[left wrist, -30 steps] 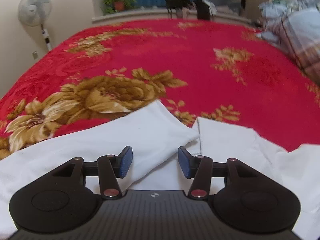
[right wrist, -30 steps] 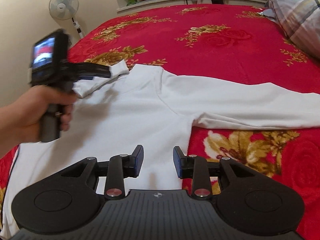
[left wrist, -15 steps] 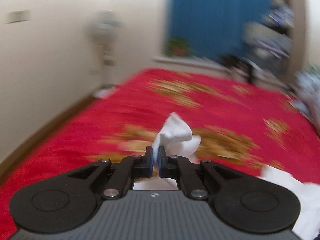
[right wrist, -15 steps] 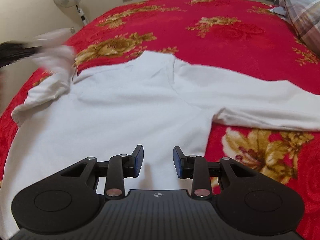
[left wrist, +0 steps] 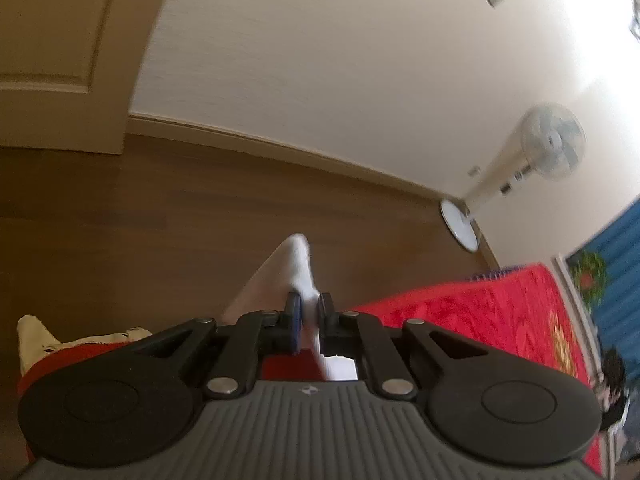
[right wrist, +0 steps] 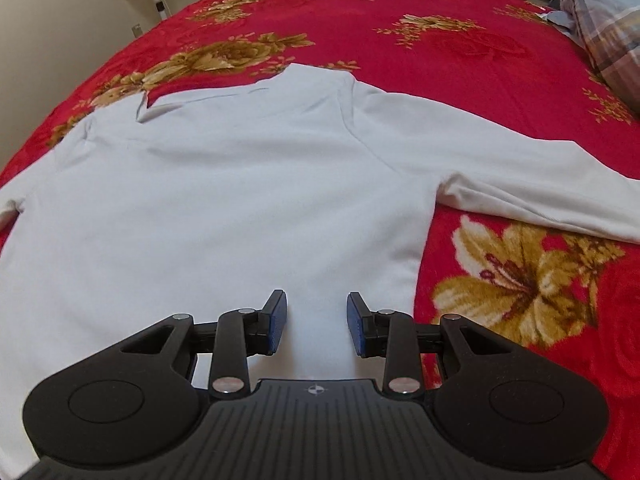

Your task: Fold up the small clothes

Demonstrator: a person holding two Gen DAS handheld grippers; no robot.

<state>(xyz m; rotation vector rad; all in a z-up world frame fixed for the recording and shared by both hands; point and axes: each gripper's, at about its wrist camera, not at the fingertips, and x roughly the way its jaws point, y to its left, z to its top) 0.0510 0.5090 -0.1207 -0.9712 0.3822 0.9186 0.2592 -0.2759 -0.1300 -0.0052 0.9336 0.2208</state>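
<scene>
A white long-sleeved shirt (right wrist: 224,184) lies spread flat on the red flowered bedspread (right wrist: 440,40), its right sleeve (right wrist: 520,184) stretched out to the right. My right gripper (right wrist: 316,316) is open and empty, low over the shirt's lower body. My left gripper (left wrist: 309,316) is shut on the white left sleeve (left wrist: 298,268), whose end sticks out past the fingers. It is turned out over the left edge of the bed toward the floor. The left gripper is out of the right wrist view.
A wooden floor (left wrist: 160,216), a white wall and a door (left wrist: 60,40) lie left of the bed. A standing fan (left wrist: 548,148) is by the wall. A plaid quilt (right wrist: 604,28) is piled at the bed's right.
My left gripper closed on the sleeve, lifted it and swung left, off the bed's side; it has left the right wrist view. The right gripper moved slightly forward over the shirt.
</scene>
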